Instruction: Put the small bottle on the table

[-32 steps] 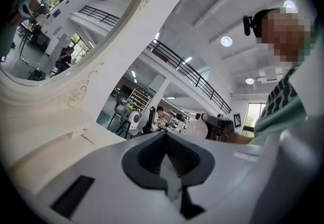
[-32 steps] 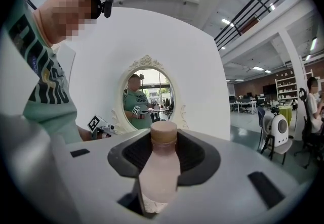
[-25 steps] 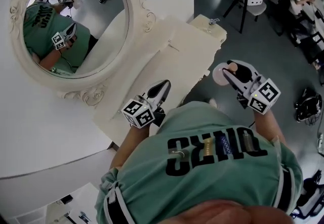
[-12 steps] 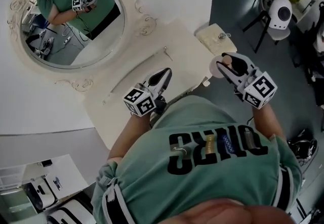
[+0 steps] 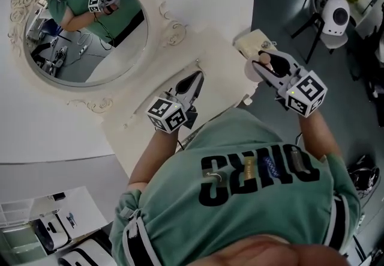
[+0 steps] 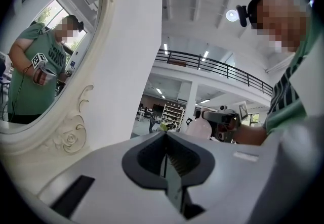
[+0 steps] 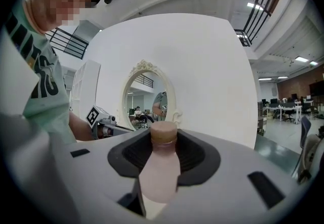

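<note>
The small bottle [image 5: 253, 71], pinkish white with a tan cap, is clamped between the jaws of my right gripper [image 5: 262, 65]. It hangs over the right end of the cream dressing table [image 5: 210, 60]. In the right gripper view the bottle [image 7: 161, 167] stands upright between the dark pads, and the right gripper [image 7: 164, 139] is shut on it. My left gripper [image 5: 195, 77] hovers over the table's middle with its jaws together. The left gripper view shows the left gripper [image 6: 165, 139] shut on nothing.
An oval mirror [image 5: 78, 30] in an ornate cream frame stands behind the table against a white wall. A small cream box with a metal knob [image 5: 255, 42] sits at the table's right end. A chair [image 5: 333, 15] stands on the grey floor to the right. White shelves [image 5: 54, 223] are at lower left.
My right gripper has carried the bottle up and left, from over the floor to the table's right end. The left gripper has hardly moved. The head view has swung.
</note>
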{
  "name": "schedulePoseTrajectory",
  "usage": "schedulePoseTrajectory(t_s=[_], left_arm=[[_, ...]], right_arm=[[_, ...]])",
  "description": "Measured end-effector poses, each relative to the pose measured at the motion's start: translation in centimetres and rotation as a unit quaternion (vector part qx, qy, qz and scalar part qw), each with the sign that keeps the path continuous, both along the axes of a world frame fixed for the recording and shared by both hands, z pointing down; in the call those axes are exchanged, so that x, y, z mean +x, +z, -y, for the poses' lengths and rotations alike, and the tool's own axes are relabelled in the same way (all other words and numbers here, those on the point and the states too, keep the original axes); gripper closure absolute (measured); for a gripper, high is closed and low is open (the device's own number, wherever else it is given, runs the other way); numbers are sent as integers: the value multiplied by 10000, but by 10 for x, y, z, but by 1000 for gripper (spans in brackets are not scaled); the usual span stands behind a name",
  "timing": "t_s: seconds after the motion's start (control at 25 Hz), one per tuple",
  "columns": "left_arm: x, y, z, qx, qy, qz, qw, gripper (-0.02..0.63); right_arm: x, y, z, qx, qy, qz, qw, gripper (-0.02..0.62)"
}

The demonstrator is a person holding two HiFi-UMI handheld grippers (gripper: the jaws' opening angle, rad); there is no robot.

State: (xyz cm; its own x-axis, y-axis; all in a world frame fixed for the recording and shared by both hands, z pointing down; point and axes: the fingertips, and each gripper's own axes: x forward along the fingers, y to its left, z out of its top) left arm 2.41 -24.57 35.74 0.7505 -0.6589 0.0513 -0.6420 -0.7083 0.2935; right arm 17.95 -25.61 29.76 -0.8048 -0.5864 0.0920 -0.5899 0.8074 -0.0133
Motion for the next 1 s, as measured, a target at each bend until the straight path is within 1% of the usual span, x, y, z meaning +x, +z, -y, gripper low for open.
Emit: schedulePoseTrajectory(t_s=[0.28,0.56,0.76,1.0], left_arm=[[-20,-6,12,25,82,-141,9999,597],[-25,10,27,-118,183,-103,9997,597],[-23,41,46,-314,245,-20,9992,597],[-17,97,70,-552,324,78,9979,597]], right_arm=[[-14,-11,9,54,158,-72,9998,465],[-31,-1,27,-20,163,-156,9997,465],[-39,29,49,-136,206,-200,9995,465],[-47,78,79,-177,294,-227,9992,465]])
